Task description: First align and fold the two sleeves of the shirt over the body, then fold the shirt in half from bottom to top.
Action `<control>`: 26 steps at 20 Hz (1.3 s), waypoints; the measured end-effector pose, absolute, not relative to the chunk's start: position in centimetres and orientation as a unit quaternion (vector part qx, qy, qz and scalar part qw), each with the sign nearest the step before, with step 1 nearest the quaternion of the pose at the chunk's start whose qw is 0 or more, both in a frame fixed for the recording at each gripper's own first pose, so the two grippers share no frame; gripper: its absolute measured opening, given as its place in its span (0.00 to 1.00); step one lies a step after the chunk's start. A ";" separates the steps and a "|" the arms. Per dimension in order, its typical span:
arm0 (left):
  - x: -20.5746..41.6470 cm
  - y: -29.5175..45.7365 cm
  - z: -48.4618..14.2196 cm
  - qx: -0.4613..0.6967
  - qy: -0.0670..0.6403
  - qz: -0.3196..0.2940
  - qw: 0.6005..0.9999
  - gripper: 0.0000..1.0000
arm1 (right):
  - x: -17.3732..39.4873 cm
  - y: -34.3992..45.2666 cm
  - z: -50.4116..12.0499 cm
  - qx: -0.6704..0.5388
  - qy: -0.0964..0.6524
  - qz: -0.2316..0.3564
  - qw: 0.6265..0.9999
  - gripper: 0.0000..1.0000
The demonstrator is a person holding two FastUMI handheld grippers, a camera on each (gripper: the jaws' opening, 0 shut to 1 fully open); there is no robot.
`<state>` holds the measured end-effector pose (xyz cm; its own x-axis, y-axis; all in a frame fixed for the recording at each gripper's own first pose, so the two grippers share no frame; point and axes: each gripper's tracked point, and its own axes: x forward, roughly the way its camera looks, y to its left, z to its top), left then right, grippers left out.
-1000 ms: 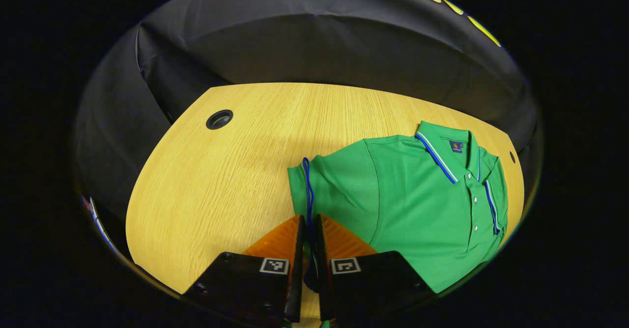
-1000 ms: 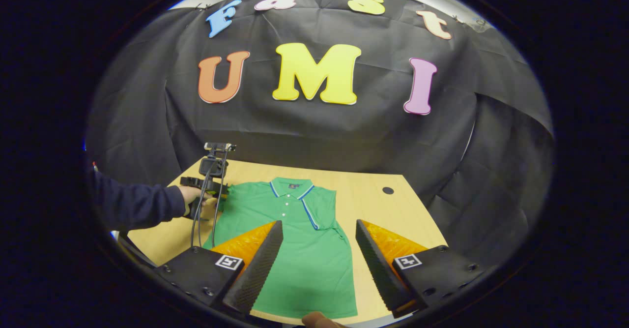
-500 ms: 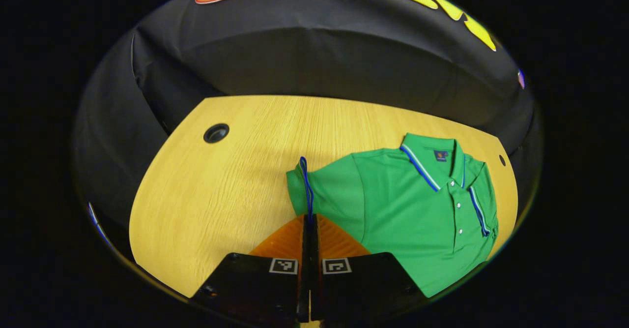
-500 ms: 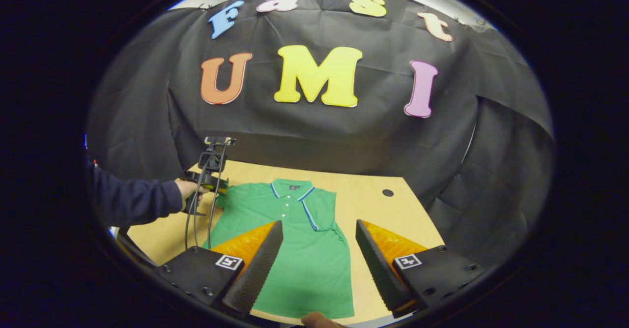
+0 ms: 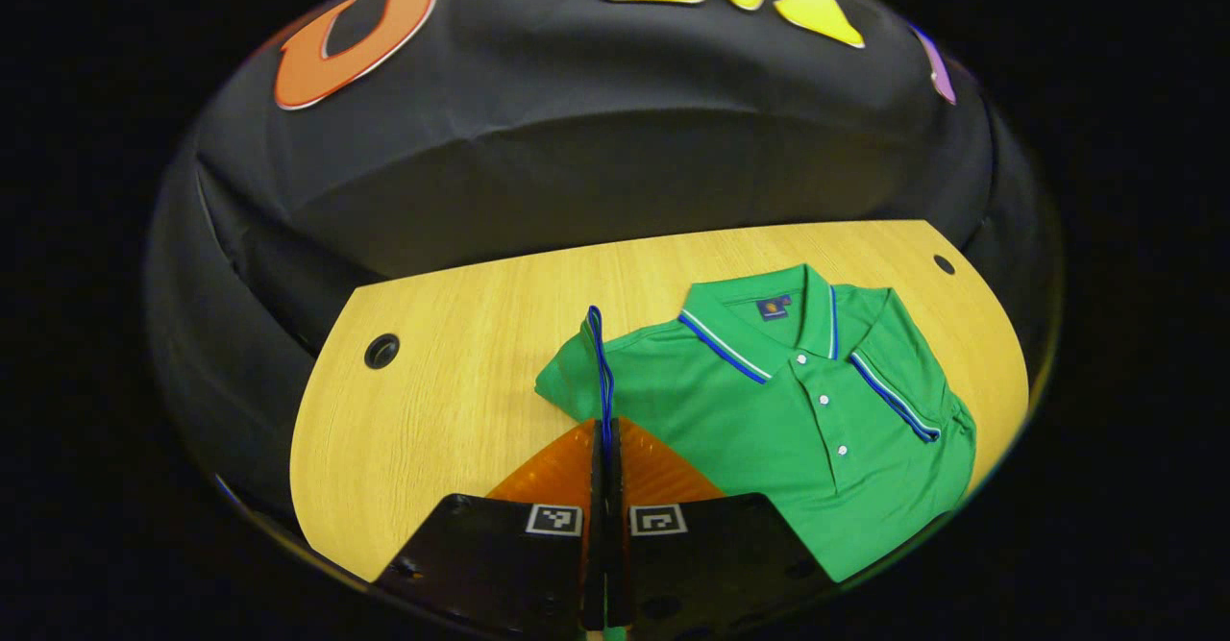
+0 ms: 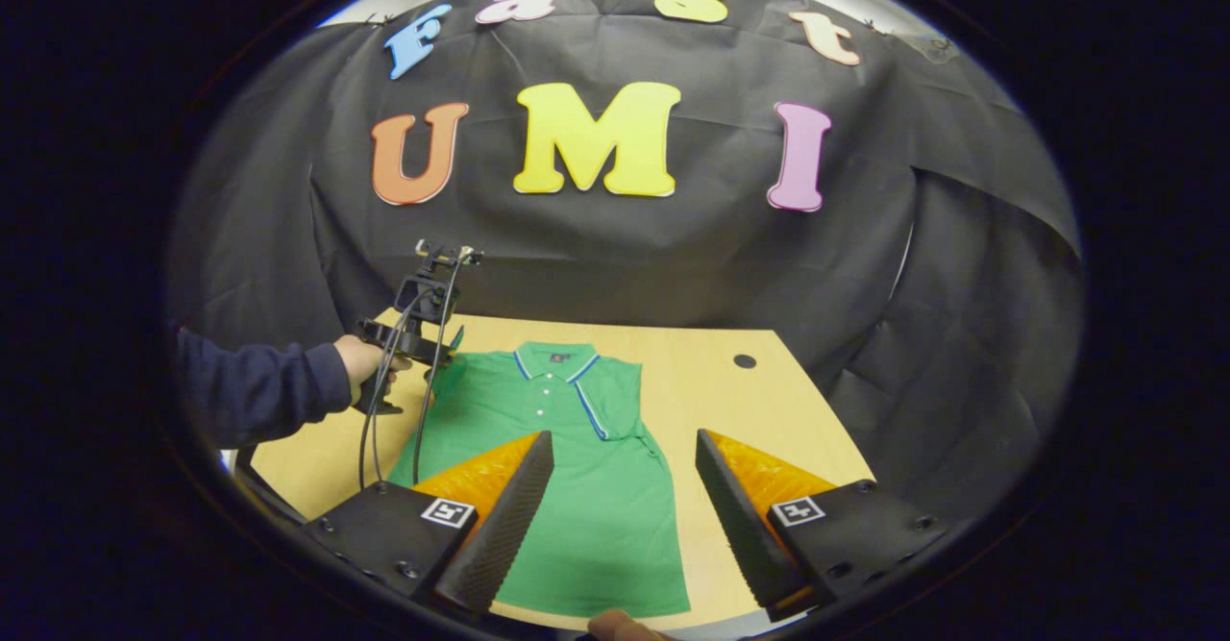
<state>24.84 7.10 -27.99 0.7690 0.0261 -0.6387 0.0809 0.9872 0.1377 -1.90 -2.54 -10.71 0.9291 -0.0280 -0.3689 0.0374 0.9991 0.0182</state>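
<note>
A green polo shirt (image 5: 798,430) with blue-and-white trim lies flat on the wooden table (image 5: 432,410). My left gripper (image 5: 605,427) is shut on the blue-edged cuff of the shirt's sleeve (image 5: 588,372), which stands up from the table ahead of the fingers. The other sleeve (image 5: 898,377) lies folded over the body. In the right gripper view, the shirt (image 6: 500,410) lies in front, collar far. My right gripper (image 6: 625,444) hangs open above the shirt's lower part, holding nothing. Farther off, the left gripper (image 6: 437,345) pinches the sleeve at the shirt's left shoulder, held by a hand (image 6: 354,360).
The black cloth wall closes off the table's far side. Round cable holes sit in the tabletop (image 5: 381,351) (image 5: 944,263) (image 6: 744,360). A dark-sleeved arm (image 6: 259,393) reaches in from the left. Cables (image 6: 370,430) hang from the left gripper over the table's left part.
The left gripper went from slightly apart to shut on the sleeve cuff, then rose and turned with it. The right gripper has stayed open and nearly still.
</note>
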 end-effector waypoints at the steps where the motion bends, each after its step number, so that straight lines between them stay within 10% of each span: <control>1: 24.9 6.5 -28.3 0.092 0.342 -0.021 0.935 0.04 | -2.0 -2.8 -11.0 0.014 0.191 -0.020 0.981 0.95; 10: 23.5 2.8 -32.4 0.107 0.386 -0.081 0.913 0.10 | -2.7 -5.0 -13.1 0.015 0.217 -0.039 0.975 0.96; 17: 20.6 2.8 -27.9 0.043 0.354 -0.063 0.932 0.96 | -0.8 -5.5 -13.0 0.024 0.215 -0.028 0.976 0.96; 26: 13.0 7.0 -22.8 -0.007 0.334 -0.014 0.942 0.94 | 2.1 -5.4 -16.0 0.027 0.250 -0.016 0.968 1.00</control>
